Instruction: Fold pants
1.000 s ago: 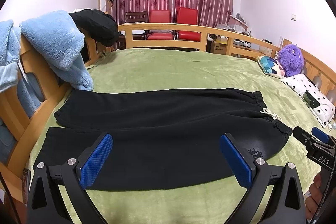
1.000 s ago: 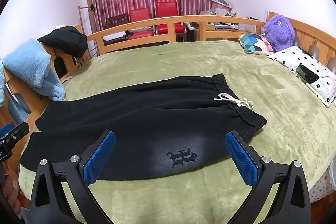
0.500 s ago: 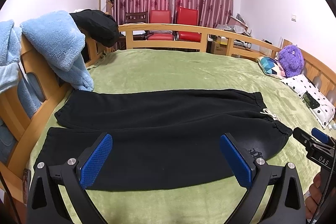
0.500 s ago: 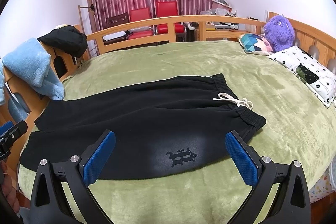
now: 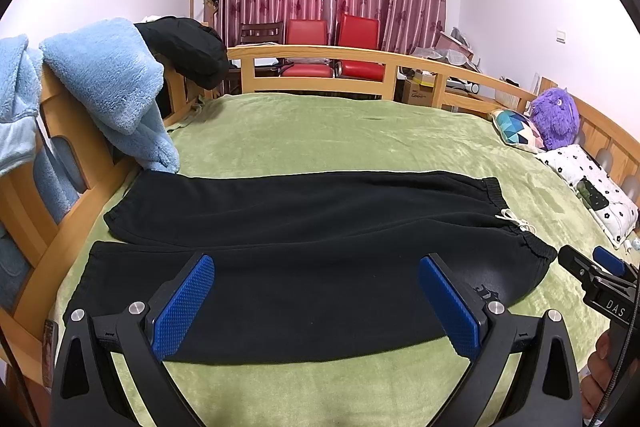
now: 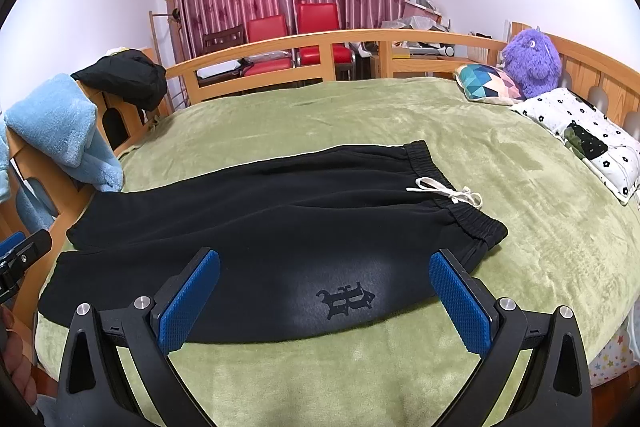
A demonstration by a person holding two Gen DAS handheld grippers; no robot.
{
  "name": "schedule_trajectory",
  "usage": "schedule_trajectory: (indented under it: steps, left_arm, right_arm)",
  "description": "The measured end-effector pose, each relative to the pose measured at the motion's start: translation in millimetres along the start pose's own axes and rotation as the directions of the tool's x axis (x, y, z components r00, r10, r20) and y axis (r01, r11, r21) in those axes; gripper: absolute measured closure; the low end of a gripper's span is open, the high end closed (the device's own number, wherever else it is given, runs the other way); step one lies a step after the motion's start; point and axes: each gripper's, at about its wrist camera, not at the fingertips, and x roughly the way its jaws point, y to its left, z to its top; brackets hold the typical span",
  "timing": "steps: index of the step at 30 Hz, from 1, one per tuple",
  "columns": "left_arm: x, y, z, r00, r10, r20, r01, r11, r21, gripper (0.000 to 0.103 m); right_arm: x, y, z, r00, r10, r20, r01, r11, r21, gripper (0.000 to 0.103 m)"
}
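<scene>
Black pants lie flat across the green bed, legs to the left, waistband with a white drawstring to the right. In the right wrist view the pants show a dark logo near the front edge. My left gripper is open and empty, held above the near leg. My right gripper is open and empty, held above the logo area. The right gripper also shows in the left wrist view beside the waistband.
The green blanket covers the bed inside a wooden rail. Blue fleece clothes and a black garment hang on the left rail. Pillows and a purple plush toy lie at the right.
</scene>
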Motion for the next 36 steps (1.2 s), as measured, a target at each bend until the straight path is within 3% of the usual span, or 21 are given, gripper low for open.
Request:
schedule_trajectory:
  steps: [36]
  left_arm:
    - [-0.9,4.0,4.6,1.0,0.011,0.013,-0.011,1.0,-0.002,0.0]
  right_arm:
    - [1.5,2.9,-1.1,1.0,-0.004,0.011,0.004,1.0,-0.004,0.0]
